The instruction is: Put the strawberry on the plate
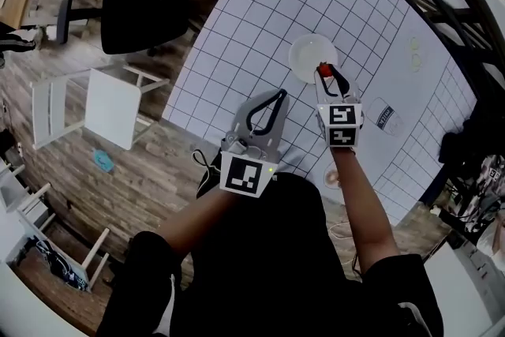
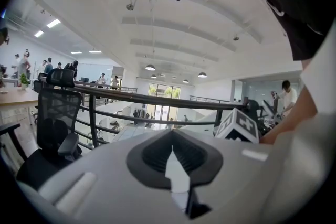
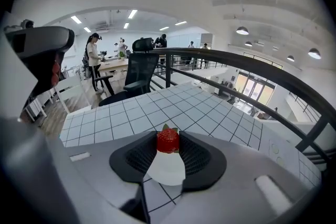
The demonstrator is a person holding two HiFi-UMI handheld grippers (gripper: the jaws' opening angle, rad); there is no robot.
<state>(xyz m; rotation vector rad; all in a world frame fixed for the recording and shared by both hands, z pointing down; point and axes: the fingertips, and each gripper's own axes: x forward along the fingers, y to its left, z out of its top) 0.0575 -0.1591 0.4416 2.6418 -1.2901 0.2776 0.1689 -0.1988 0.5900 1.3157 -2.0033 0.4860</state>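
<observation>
A white gridded table (image 1: 260, 20) stands by a black railing (image 3: 247, 68), over a wooden floor (image 1: 71, 170). The right gripper (image 1: 325, 75) pinches the strawberry (image 1: 323, 71) over the plate (image 1: 306, 51), at its five o'clock rim. The left gripper (image 1: 278, 95), at the plate's seven o'clock, has its fingers pressed together and empty. The head view shows the whole plate; the right gripper view shows only a wedge of it.

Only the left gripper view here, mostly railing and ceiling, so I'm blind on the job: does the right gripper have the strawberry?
Observer: Yes, the right gripper has its fingers closed on the strawberry at their tips.
Operator: Over the plate?
Observer: The head view shows it above the plate, at the near rim; contact I can't tell.
Operator: And my left gripper?
Observer: The left gripper hangs over the gridded table, left of the plate.
</observation>
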